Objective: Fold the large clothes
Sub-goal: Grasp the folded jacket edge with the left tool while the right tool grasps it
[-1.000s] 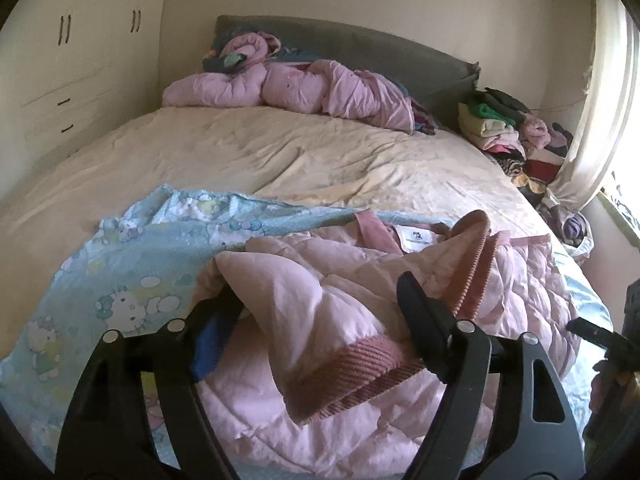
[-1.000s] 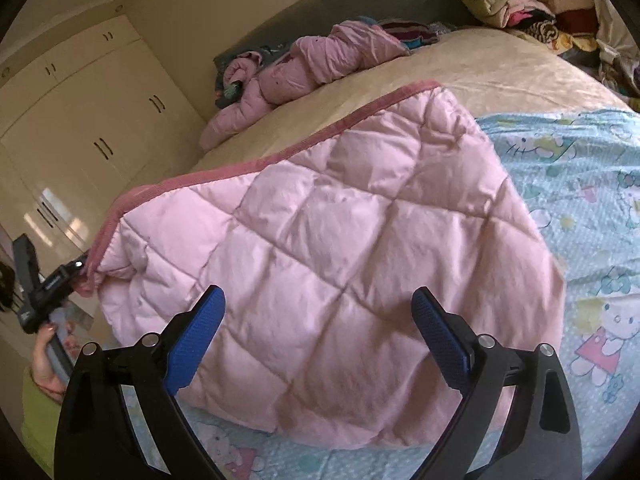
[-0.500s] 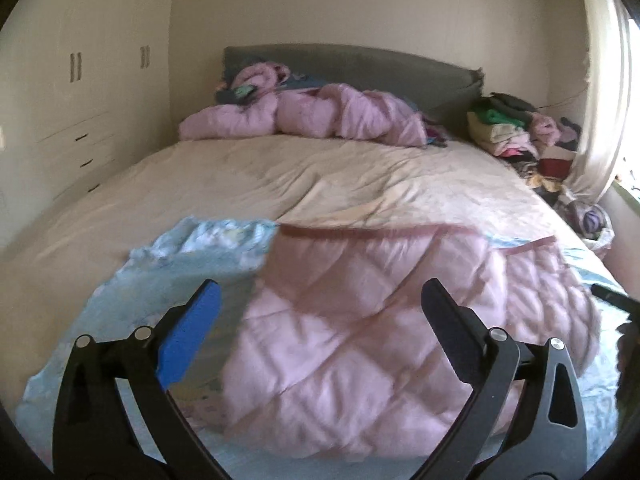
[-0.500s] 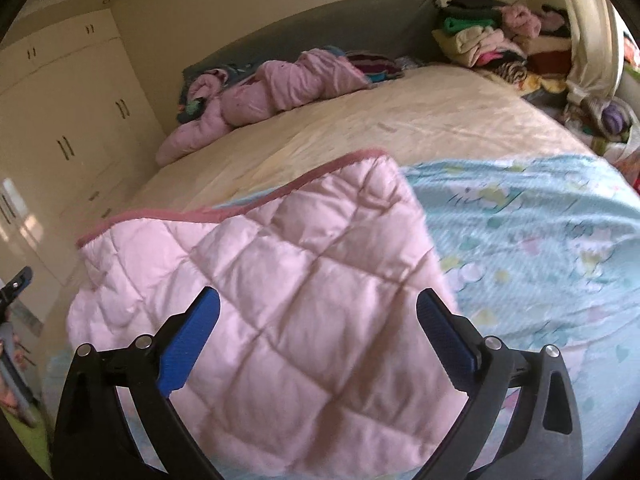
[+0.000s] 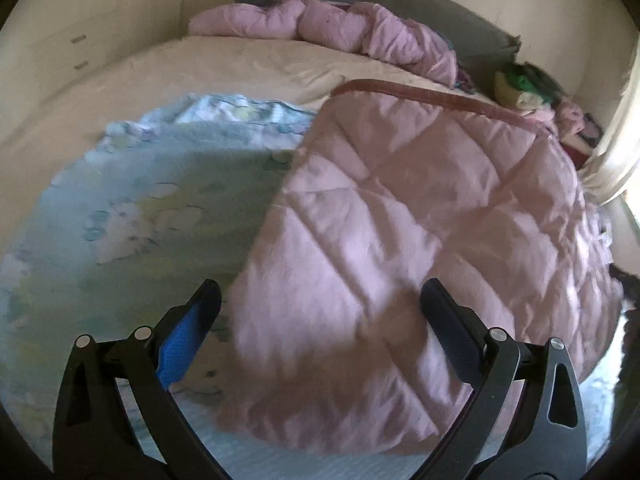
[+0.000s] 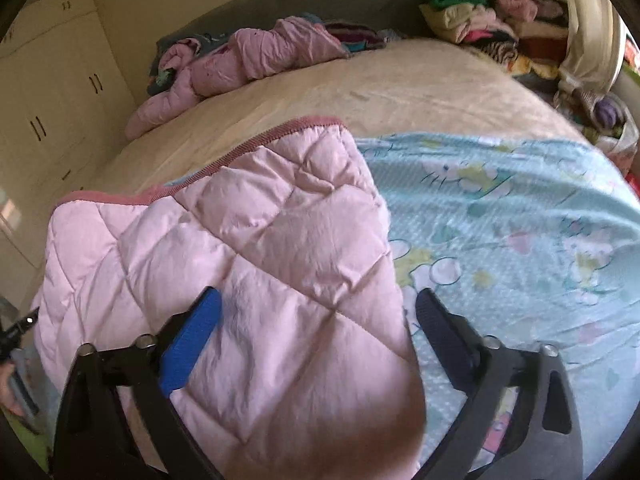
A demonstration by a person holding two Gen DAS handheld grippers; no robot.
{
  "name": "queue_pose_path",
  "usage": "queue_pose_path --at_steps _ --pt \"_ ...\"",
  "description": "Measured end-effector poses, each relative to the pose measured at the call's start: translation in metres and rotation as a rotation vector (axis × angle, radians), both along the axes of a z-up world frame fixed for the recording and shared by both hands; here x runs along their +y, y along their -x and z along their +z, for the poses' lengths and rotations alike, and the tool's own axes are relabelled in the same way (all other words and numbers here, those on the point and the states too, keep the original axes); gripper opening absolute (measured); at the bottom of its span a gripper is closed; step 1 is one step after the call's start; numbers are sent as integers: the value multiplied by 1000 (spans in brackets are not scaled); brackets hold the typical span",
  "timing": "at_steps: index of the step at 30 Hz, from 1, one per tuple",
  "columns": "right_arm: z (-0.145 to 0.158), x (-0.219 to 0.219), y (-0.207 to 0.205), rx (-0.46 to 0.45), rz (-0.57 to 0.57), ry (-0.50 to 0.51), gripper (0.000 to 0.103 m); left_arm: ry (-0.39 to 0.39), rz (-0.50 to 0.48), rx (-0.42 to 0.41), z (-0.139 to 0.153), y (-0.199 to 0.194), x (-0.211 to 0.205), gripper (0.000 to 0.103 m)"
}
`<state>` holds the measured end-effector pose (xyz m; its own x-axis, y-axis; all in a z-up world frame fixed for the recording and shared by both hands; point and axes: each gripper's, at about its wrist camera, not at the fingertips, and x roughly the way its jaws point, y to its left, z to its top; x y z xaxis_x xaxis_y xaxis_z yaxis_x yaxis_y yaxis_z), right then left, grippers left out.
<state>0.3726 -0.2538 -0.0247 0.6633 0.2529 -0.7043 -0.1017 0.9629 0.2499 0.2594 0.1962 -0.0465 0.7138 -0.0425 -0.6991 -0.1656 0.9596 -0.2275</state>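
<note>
A pink quilted jacket (image 5: pixel 420 208) with a dark pink ribbed hem lies folded flat on a light blue cartoon-print sheet (image 5: pixel 140 208). My left gripper (image 5: pixel 320 286) hovers close over the jacket's near left corner. Its jaws are closing, the padded cloth lies between them, and the pads do not press on it. In the right wrist view the jacket (image 6: pixel 240 240) fills the lower left. My right gripper (image 6: pixel 318 294) straddles its near right edge, its jaws also closing and not pressing on the cloth. The left gripper (image 6: pixel 16 328) shows at that view's left edge.
The blue sheet (image 6: pixel 500 208) lies on a beige bed (image 6: pixel 400 84). A crumpled pink padded coat (image 5: pixel 360 28) rests by the grey headboard. A pile of clothes (image 6: pixel 480 20) and a curtain (image 6: pixel 592 40) stand at the right; a cream wardrobe (image 6: pixel 48 100) is at the left.
The left gripper let go of the jacket's cuffed fold and the jacket now lies flat. Both grippers have dropped closer to it. The right jaws are narrower than before.
</note>
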Motion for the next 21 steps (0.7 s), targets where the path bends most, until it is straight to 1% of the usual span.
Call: queue_pose_path --at_steps 1,2,3,5,6,8,10,12,13,15,16,17,18,19,21 --pt "-1 0 -1 2 5 -7 64 5 6 -9 -1 0 -1 58" --pt "-1 -1 0 -11 -4 -8 45 -8 27 -25 1 1 -2 38" --pt "1 -1 3 -28 -6 -21 31 -22 37 -41 3 2 -4 26" --pt "12 0 14 -94 -13 -30 22 -51 25 -79 14 5 -8 18" --pt "19 1 18 -123 -12 -19 19 -77 19 -94 20 3 -11 17" --pt "37 5 22 -186 -12 10 17 -123 6 -131 39 -2 -17 17" --pt "58 7 20 -253 -18 25 17 -126 3 -163 53 -10 -18 16" --pt "75 4 9 -295 -37 7 16 -121 11 -186 68 -23 -17 16" --pt "81 3 2 -308 -51 1 16 -126 17 -192 73 -32 -18 16" --pt "85 2 -18 -330 -78 6 12 -146 35 -188 74 -50 -19 16" --pt "83 1 -27 -329 -95 26 12 -144 45 -178 71 -56 -18 16" --pt "75 0 -41 -307 -103 28 12 -136 64 -149 62 -66 -16 16" --pt "66 -1 -52 -278 -112 26 12 -132 75 -124 55 -72 -14 16" --pt "51 -1 -65 -230 -121 42 12 -130 87 -91 44 -80 -12 16" --pt "29 1 -77 -167 -131 81 12 -144 90 -41 25 -88 -14 17"
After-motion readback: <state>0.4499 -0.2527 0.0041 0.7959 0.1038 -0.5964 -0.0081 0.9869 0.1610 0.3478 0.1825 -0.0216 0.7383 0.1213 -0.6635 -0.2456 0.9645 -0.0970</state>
